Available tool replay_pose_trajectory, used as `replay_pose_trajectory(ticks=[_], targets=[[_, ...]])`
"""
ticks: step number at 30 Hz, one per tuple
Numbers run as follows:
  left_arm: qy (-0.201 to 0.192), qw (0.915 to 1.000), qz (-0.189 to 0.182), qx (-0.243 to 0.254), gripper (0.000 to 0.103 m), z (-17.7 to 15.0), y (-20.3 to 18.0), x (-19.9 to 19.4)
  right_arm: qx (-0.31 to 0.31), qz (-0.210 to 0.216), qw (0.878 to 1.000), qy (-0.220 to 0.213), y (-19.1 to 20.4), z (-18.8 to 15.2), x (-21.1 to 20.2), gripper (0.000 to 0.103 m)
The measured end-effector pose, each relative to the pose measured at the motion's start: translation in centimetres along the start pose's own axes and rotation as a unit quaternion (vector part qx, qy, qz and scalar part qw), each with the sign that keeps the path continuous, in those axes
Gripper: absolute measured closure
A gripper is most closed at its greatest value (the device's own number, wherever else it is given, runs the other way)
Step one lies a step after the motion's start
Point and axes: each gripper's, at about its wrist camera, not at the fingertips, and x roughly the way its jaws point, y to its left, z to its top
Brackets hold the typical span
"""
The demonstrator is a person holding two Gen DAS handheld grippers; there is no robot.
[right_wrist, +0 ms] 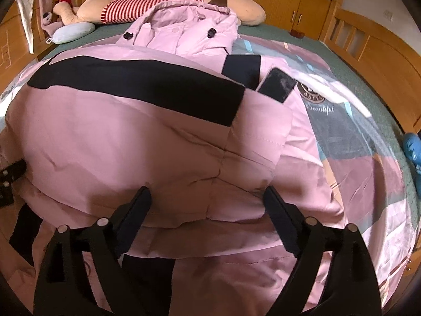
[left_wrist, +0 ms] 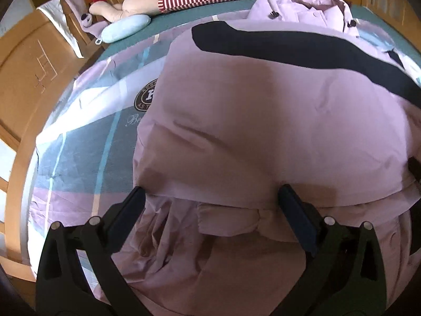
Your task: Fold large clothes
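A large pink padded jacket (left_wrist: 263, 110) with a black band (left_wrist: 289, 47) lies spread on the bed, hood (right_wrist: 189, 23) at the far end. It also fills the right wrist view (right_wrist: 136, 131), where the band (right_wrist: 136, 89) crosses it. My left gripper (left_wrist: 211, 197) is open, its fingers resting against the jacket's near folded edge at the left side. My right gripper (right_wrist: 208, 197) is open against the same near edge further right. The left gripper's tip (right_wrist: 11, 173) shows at the right view's left edge. Neither holds cloth.
The bed has a patterned pink, grey and blue cover (left_wrist: 86, 137) (right_wrist: 355, 137). A big plush toy in a red-striped shirt (right_wrist: 147, 6) and a pale blue pillow (left_wrist: 123, 27) lie at the far end. Wooden cabinets (right_wrist: 302, 2) and bed rails (right_wrist: 381, 52) surround it.
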Motion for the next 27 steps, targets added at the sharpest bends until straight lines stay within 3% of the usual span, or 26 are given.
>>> replay_pose_trajectory(ticks=[5, 10, 13, 15, 16, 24, 27], targets=[[0.026, 0.9984, -0.035, -0.036, 0.002, 0.1, 1.1, 1.0, 0.033, 0.014, 0.999, -0.007, -1.1, 0.2, -0.6, 0.013], [0.031, 0.9977, -0.04, -0.045, 0.002, -0.5, 1.3, 1.3, 0.039, -0.014, 0.995, -0.088, -1.3, 0.6, -3.6, 0.013], [0.025, 0.9986, -0.029, -0.037, 0.002, -0.8, 0.7, 1.1, 0.025, -0.033, 0.998, -0.046, -0.9, 0.6, -1.8, 0.013], [0.025, 0.9987, -0.027, -0.034, 0.002, -0.8, 0.6, 1.0, 0.029, -0.025, 0.999, -0.002, -1.0, 0.3, 0.1, 0.013], [0.026, 0.9986, -0.028, -0.036, 0.002, -0.9, 0.5, 1.0, 0.038, -0.019, 0.999, 0.0, -1.4, 0.3, 0.2, 0.012], [0.033, 0.9974, -0.042, -0.048, 0.002, -0.9, 0.9, 1.4, 0.046, -0.021, 0.999, -0.003, -1.8, 0.1, -0.3, 0.008], [0.026, 0.9987, -0.026, -0.035, 0.002, -1.0, 0.4, 1.1, 0.068, -0.016, 0.996, -0.06, -2.3, 0.5, -2.4, 0.008]])
